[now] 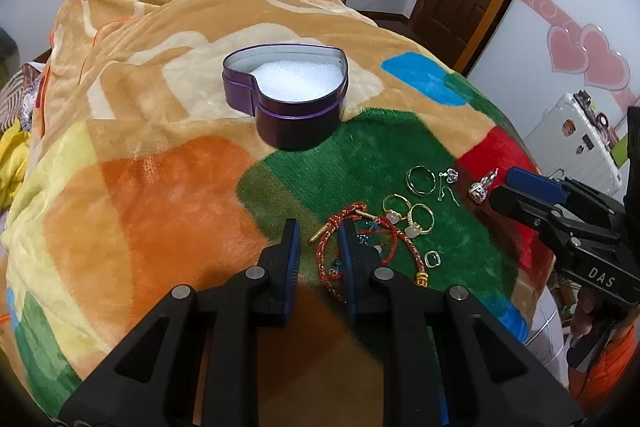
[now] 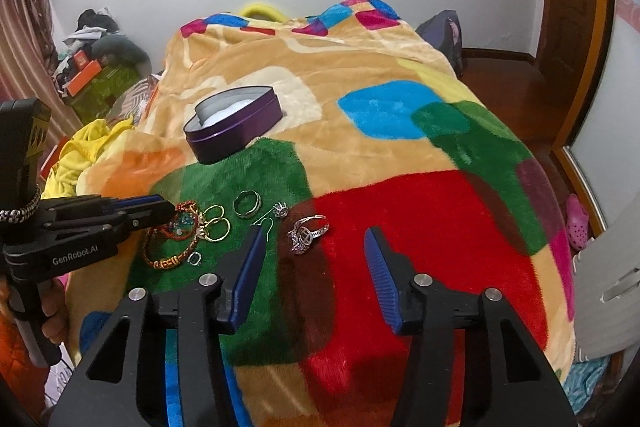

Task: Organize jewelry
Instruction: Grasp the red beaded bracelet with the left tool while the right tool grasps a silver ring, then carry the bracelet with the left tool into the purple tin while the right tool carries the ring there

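Bracelet (image 1: pixel 332 251) partly behind left gripper (image 1: pixel 318 235)

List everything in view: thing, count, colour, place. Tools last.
heart-shaped tin: 1, purple, open, white foam inside, on blanket
blanket: 1, multicoloured, covers bed
braided bracelets: red-gold tangle, green patch
stone rings: 2, gold, green patch
plain band: 1, gold-dark, green patch
hook earring: 1, silver, green patch
ornate ring: 1, silver, red patch
small loop: 1, silver, green patch
left tool: open, over bracelets
right tool: open, behind ornate ring
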Demonstrator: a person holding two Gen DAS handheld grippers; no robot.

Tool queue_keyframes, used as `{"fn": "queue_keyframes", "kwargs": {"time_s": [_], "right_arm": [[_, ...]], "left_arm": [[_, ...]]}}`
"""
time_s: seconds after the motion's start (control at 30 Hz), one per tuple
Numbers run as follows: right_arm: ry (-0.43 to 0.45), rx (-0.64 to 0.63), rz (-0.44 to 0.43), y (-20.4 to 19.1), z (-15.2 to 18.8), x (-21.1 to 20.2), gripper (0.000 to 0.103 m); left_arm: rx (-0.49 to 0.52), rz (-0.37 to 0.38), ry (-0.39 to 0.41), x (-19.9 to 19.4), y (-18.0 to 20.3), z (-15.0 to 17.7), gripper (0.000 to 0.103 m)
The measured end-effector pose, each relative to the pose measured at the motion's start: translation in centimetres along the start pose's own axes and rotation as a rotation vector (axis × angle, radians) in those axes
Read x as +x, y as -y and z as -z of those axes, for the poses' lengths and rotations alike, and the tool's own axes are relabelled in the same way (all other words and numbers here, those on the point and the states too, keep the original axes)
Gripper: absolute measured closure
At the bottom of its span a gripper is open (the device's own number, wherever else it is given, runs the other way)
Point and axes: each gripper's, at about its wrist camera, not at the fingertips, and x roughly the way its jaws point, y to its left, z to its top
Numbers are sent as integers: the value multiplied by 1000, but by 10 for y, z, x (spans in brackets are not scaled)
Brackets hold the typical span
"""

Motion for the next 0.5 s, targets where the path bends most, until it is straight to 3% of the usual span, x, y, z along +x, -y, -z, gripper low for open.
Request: {"fn": "queue_keyframes", "kwargs": {"time_s": [0.23,0.27,0.37,0.5], "right_arm": [[-29,-17,-29,-3,-1,14,73],[-34,-20,-35,-4,-1,16,77],[-49,-31,-42,-6,2,20,90],[-41,-29,-43,-6,3,16,92]], "left_arm": [[7,8,3,6,0,0,88],[8,11,5,5,0,-1,95],[8,9,12,4,0,0,99],[6,-1,39,-5,2,0,99]]}}
